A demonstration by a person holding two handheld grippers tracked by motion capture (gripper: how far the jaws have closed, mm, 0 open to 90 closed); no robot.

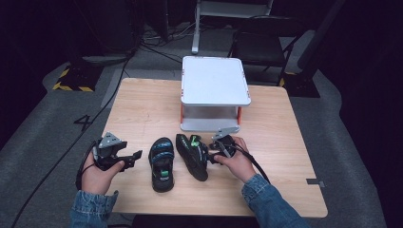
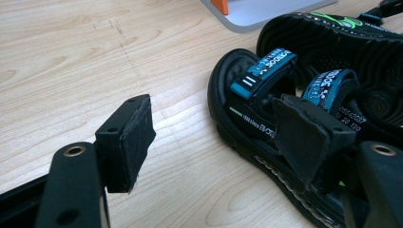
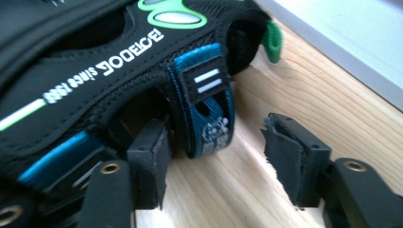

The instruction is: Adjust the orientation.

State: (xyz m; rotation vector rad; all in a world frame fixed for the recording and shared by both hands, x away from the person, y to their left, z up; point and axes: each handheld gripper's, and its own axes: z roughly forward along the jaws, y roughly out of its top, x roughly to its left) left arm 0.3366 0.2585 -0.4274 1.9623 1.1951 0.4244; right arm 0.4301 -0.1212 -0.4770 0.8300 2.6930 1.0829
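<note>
Two black sandals with blue straps and green marks lie on the wooden table (image 1: 142, 109). The left sandal (image 1: 161, 164) stands upright on its sole. The right sandal (image 1: 192, 156) lies tipped on its side. My left gripper (image 1: 135, 156) rests open just left of the left sandal (image 2: 266, 90), its right pad against the sandal's near side and nothing between the pads. My right gripper (image 1: 214, 154) is at the right sandal (image 3: 95, 61). A blue strap loop (image 3: 209, 109) hangs between its jaws, close to the left pad and clear of the right pad.
A white two-level stand (image 1: 215, 80) with orange posts sits at the table's far middle, just behind the sandals; its base (image 2: 256, 12) lies near the right sandal (image 2: 342, 38). Bare wood stretches left and right of the shoes.
</note>
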